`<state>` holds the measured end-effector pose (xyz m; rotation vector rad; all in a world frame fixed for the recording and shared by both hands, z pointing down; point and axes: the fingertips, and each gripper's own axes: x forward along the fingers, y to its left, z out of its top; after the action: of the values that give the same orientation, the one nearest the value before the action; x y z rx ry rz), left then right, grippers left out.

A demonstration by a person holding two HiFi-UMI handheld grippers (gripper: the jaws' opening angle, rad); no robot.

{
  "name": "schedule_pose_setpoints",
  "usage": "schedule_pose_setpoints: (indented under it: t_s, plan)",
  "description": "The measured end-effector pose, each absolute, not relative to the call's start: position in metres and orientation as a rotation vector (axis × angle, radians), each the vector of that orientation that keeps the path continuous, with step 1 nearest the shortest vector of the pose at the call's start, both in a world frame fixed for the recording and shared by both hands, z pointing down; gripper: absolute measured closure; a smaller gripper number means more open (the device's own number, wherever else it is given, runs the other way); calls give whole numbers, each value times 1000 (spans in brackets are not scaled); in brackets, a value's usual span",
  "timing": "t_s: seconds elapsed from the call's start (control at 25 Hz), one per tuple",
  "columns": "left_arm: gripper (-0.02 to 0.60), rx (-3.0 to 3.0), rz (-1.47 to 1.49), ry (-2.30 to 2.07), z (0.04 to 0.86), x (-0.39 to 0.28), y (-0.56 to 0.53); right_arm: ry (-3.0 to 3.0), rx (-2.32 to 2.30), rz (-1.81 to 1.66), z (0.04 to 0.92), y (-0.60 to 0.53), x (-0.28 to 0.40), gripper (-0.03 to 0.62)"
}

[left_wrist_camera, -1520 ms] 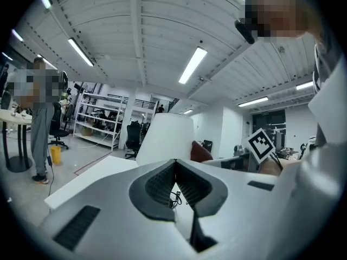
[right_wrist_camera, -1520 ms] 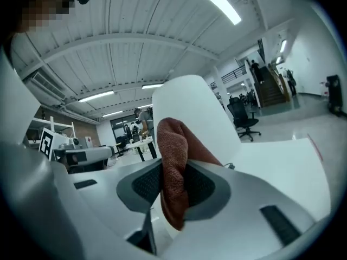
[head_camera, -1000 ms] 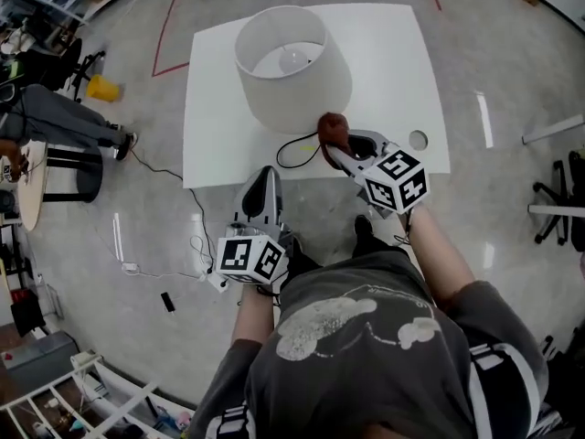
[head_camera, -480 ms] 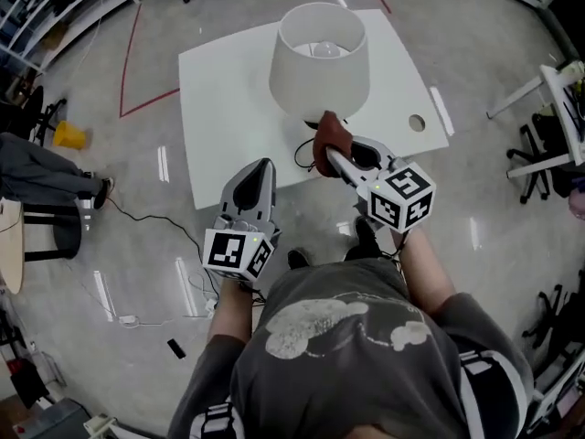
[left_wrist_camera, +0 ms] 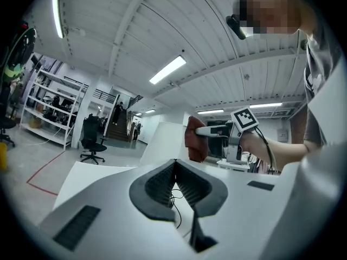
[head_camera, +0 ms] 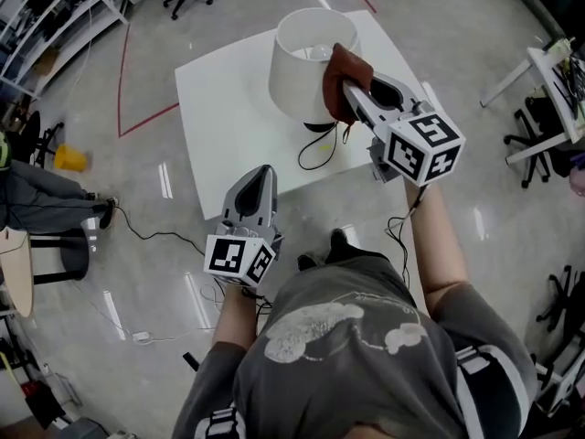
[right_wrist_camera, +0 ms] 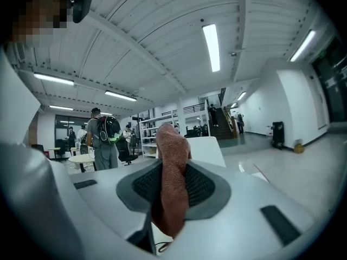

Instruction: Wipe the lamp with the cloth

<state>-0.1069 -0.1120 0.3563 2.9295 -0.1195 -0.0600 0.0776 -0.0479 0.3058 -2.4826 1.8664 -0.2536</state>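
Lifting the cloth (head_camera: 341, 64), right hand-held gripper (head_camera: 350, 87) has reached the lamp (head_camera: 294, 73).

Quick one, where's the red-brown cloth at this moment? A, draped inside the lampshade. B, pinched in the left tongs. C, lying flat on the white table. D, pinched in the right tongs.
D: the cloth is pinched between the right tongs, up beside the lampshade, while the left tongs are shut on nothing.
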Motion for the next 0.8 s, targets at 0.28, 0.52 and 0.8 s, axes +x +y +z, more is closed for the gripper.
schedule_pose_setpoints:
  t_s: [0.28,0.52,0.8]
  plan:
    - [574,2911,75,-184,367,-89,-111,1962,-2275,-368,343,-54,52,497]
    - [574,2857,81,-269,378,-57,-122,2105,-2109,-513,386,-55,41,497]
    - [574,2856,104,-232,381,-30,-130,2121,-2063,-635,422,-51,37,497]
